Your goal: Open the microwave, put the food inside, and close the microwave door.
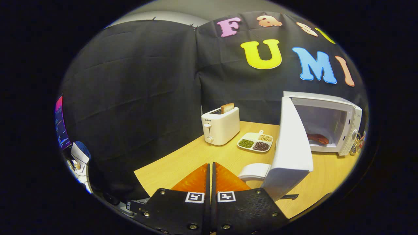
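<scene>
The white microwave (343, 130) stands at the right end of the wooden table (183, 163). Its door (289, 147) is swung wide open toward me, edge-on, with the handle (256, 171) just right of my fingers. Red food (317, 138) lies on the floor of the microwave's cavity. My gripper (210, 164) is shut, its two fingers pressed together with nothing between them. It hovers over the table's near part, to the left of the door's handle and not touching it.
A white toaster (220, 125) with a slice of bread (227, 107) sticking up stands at the back of the table. A divided white dish (255, 142) holding beans and grains lies between the toaster and the door. Black cloth walls the booth behind.
</scene>
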A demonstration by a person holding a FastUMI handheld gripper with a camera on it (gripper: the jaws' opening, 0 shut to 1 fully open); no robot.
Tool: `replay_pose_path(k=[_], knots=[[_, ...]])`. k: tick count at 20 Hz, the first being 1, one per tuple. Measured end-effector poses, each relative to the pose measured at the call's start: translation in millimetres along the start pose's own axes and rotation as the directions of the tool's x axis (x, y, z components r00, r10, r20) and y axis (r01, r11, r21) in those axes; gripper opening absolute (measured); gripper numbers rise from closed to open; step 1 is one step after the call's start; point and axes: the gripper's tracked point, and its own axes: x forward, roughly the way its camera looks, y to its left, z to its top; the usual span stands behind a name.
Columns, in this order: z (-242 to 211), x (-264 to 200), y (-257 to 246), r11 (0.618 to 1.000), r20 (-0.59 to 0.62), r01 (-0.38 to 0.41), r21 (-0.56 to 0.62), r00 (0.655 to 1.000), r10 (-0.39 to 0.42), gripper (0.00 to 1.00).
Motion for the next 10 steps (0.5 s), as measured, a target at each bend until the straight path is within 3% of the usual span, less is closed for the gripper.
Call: replay_pose_path(k=[10], knots=[[-19,-24,-68,0.995,-0.043,0.091,-0.032,0.995,-0.092,0.01]])
